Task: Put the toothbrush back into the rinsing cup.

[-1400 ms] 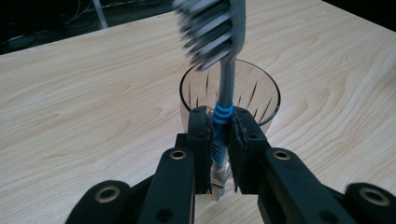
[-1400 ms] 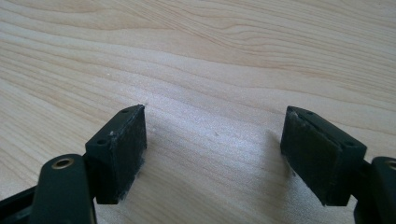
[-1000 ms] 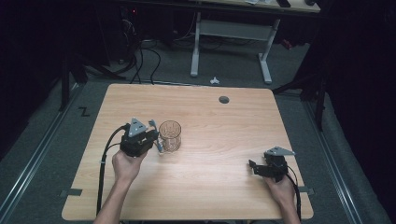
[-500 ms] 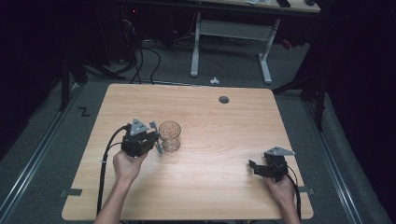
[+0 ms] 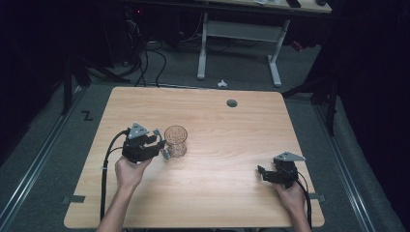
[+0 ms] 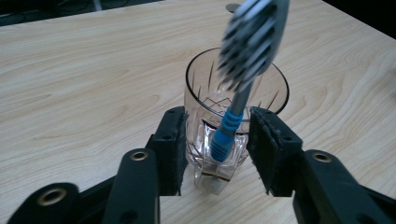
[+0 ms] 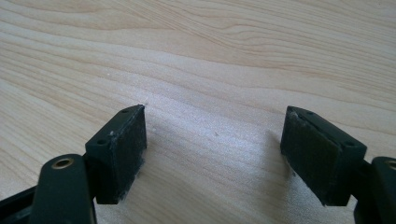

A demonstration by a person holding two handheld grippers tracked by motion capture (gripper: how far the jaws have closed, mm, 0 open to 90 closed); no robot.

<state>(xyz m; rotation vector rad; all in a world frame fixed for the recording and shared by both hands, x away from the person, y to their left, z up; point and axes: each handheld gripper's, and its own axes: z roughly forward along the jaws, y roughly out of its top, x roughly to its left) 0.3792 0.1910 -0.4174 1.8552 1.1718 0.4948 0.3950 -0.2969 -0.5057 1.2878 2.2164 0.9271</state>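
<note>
Light wood-grain table (image 5: 217,193), rounded corners, grommet hole (image 5: 232,103) near the far edge, top otherwise bare apart from the glass and the two grippers. Dark room: grey carpeted floor, cable tangle (image 5: 145,58) at back left, white legs of a second desk (image 5: 237,36) behind, tape marks on the floor at left. Glass tumbler (image 5: 175,141) stands upright, left of table centre; toothbrush (image 6: 240,84) inside it, blue-grip handle down, bristle head blurred above the rim. Left gripper (image 5: 157,144) sits just beside the glass; in the left gripper view its jaws have just been opening and now stand on either side of the tumbler's base, pads apart from the toothbrush. Right gripper (image 5: 263,173) rests near the front right edge, well apart from the glass, jaws wide apart over bare wood.
</note>
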